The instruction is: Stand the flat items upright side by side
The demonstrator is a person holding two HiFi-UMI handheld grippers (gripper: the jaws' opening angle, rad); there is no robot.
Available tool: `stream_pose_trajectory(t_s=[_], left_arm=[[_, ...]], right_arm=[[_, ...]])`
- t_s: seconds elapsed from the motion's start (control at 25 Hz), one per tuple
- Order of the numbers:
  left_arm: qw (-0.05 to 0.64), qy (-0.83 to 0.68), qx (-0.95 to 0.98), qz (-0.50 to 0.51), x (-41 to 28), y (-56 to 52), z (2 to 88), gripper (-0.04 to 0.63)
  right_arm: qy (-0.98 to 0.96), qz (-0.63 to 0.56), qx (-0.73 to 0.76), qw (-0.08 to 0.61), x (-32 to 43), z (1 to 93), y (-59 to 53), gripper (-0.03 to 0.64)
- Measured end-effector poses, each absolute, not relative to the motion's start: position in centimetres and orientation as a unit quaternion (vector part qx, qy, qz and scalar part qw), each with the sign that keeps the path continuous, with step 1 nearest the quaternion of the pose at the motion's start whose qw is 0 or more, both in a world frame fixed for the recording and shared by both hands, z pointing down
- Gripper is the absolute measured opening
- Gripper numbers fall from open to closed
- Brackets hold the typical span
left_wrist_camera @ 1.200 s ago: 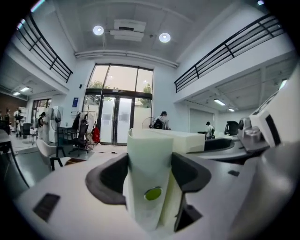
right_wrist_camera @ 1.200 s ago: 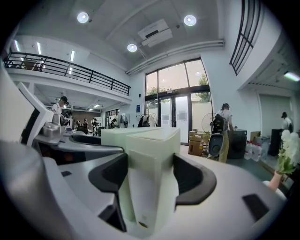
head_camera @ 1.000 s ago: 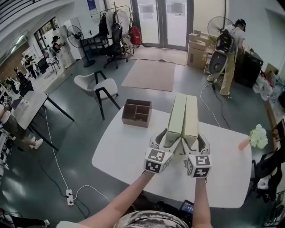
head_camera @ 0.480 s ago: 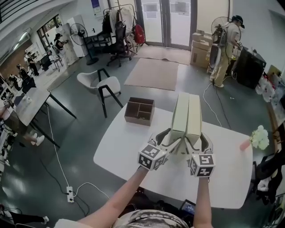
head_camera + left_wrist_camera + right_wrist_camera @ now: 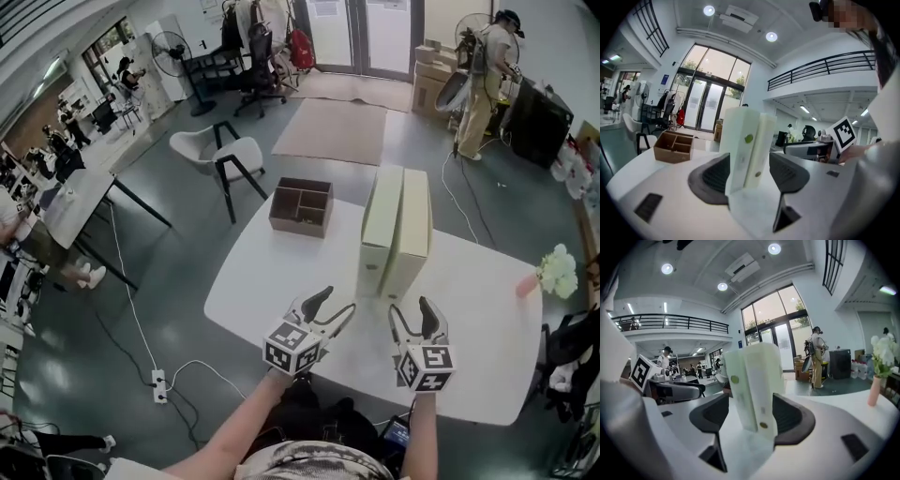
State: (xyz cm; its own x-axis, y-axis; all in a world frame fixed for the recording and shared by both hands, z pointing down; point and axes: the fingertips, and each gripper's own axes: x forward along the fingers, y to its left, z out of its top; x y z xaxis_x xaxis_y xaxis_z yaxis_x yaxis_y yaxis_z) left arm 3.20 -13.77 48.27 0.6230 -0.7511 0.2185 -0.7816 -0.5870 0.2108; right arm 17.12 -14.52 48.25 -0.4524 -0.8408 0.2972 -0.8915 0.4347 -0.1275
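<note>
The left forearm (image 5: 234,433) and right forearm (image 5: 422,433), both bare, reach forward side by side. The grey left gripper (image 5: 337,302), a black-and-white marker cube (image 5: 292,347) at its rear, points ahead and slightly down, angled rightward. Its dark jaws stand apart and empty, having just closed a little. The matching right gripper (image 5: 412,309) points straight ahead, its jaws also apart, empty and just narrowed.

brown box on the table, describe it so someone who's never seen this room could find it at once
Find the white table in the middle of the hall. At its far left corner, left of the two tall pale green boxes standing side by side, sits the brown box. It is the only low, dark thing there, open-topped and split into compartments.
</note>
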Motion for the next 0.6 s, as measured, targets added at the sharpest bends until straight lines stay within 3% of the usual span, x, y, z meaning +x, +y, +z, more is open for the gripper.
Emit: stream_pose_trajectory(t_s=[0.2, 0.6], left_arm=[[0.18, -0.423, 0.882, 0.101, 1.9, -8.1, 52.2, 0.255], [0.161, -0.39, 0.896, 0.139, -0.2, -0.2, 52.8, 0.255]], right_arm=[[-0.851, 0.165, 0.483, 0.121, 15.1, 52.1, -10.1, 0.279], [-0.871, 0.173, 0.44, 0.135, 9.2, 53.0, -3.2, 0.231]])
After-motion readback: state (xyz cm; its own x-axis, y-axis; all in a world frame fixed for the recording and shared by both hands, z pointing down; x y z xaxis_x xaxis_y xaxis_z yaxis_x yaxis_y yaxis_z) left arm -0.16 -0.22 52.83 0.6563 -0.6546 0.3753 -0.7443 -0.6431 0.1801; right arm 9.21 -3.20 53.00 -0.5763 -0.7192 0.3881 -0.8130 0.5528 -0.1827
